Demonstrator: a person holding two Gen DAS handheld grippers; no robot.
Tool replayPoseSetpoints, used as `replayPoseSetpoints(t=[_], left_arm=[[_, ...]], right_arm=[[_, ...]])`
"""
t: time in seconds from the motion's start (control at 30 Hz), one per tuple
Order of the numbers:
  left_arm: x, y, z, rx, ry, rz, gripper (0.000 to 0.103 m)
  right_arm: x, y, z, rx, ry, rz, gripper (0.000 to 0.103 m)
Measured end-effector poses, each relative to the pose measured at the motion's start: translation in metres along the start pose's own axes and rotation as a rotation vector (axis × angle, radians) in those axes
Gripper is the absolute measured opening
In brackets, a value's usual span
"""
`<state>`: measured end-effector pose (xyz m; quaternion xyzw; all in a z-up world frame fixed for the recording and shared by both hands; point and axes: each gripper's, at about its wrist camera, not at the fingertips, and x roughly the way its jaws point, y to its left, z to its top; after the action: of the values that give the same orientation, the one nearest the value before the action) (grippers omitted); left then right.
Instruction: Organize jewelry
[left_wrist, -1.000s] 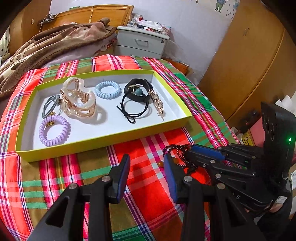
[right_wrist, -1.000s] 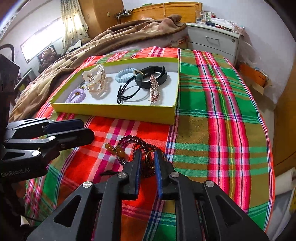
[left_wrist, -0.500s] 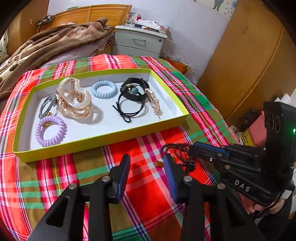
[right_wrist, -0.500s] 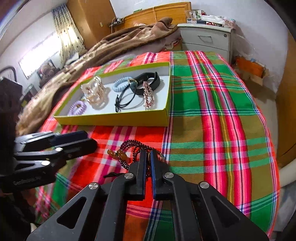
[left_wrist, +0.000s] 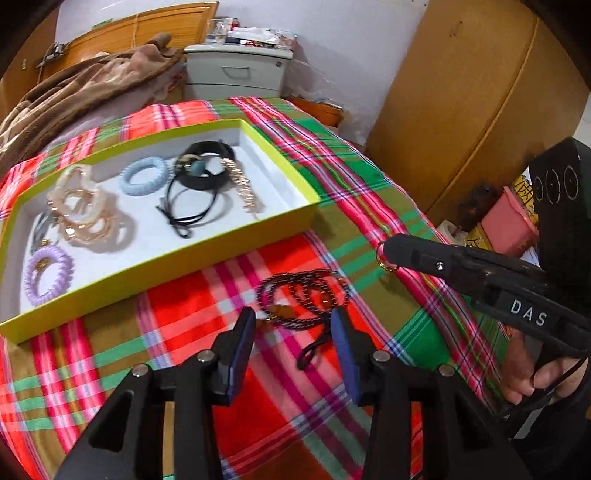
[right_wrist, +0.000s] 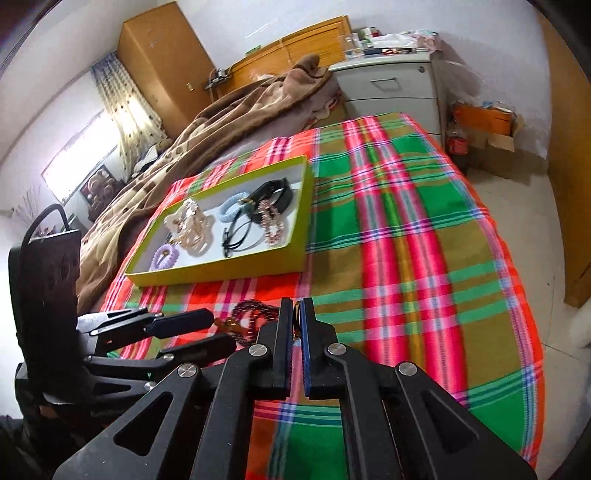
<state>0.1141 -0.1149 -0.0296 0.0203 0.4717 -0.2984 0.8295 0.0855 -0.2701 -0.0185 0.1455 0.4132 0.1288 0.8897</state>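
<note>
Since a second ago, the right claw (right_wrist: 294, 317) has pulled away from the beaded bracelet (left_wrist: 303, 297), clenched on a small gold ring (left_wrist: 384, 258). Over the bracelet on the bed (left_wrist: 184, 314), near its front edge, the left claw (left_wrist: 293, 332) is opening, nothing pressed between its pads. Best to lower straight, straddle the beads, close gently, then carry both to the yellow tray (left_wrist: 177, 258).
</note>
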Motion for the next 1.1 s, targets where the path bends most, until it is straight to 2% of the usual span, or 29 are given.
replayPoseSetpoints(t=[0.03, 0.2, 0.37, 0.47, 0.67, 0.77, 0.83, 1.0, 1.1], left_arm=[[0.002, -0.002, 0.001, 0.006, -0.003, -0.002, 0.046], [0.006, -0.018, 0.004, 0.079, 0.001, 0.087, 0.047], [0.016, -0.029, 0.005, 0.123, 0.039, 0.102, 0.054], [0.019, -0.038, 0.001, 0.189, 0.027, 0.154, 0.055], [0.023, -0.044, 0.001, 0.228, 0.003, 0.211, 0.055], [0.023, -0.042, 0.002, 0.226, 0.001, 0.205, 0.049], [0.022, -0.042, 0.002, 0.229, 0.001, 0.2, 0.031], [0.02, -0.036, 0.002, 0.179, 0.007, 0.147, 0.03], [0.016, -0.034, 0.003, 0.165, -0.005, 0.137, 0.025]], right_arm=[[-0.001, -0.002, 0.0, 0.004, -0.002, -0.007, 0.004], [-0.005, -0.005, 0.0, -0.004, -0.013, -0.027, 0.004], [-0.004, -0.006, 0.0, -0.003, -0.015, -0.03, 0.004], [-0.006, -0.008, 0.0, 0.001, -0.021, -0.029, 0.004], [-0.01, -0.011, -0.001, 0.006, -0.029, -0.034, 0.004], [-0.01, -0.011, -0.001, 0.006, -0.029, -0.033, 0.004], [-0.011, -0.01, -0.001, 0.004, -0.031, -0.032, 0.004], [-0.011, -0.01, -0.001, 0.003, -0.031, -0.034, 0.004], [-0.012, -0.009, -0.001, 0.001, -0.033, -0.036, 0.004]])
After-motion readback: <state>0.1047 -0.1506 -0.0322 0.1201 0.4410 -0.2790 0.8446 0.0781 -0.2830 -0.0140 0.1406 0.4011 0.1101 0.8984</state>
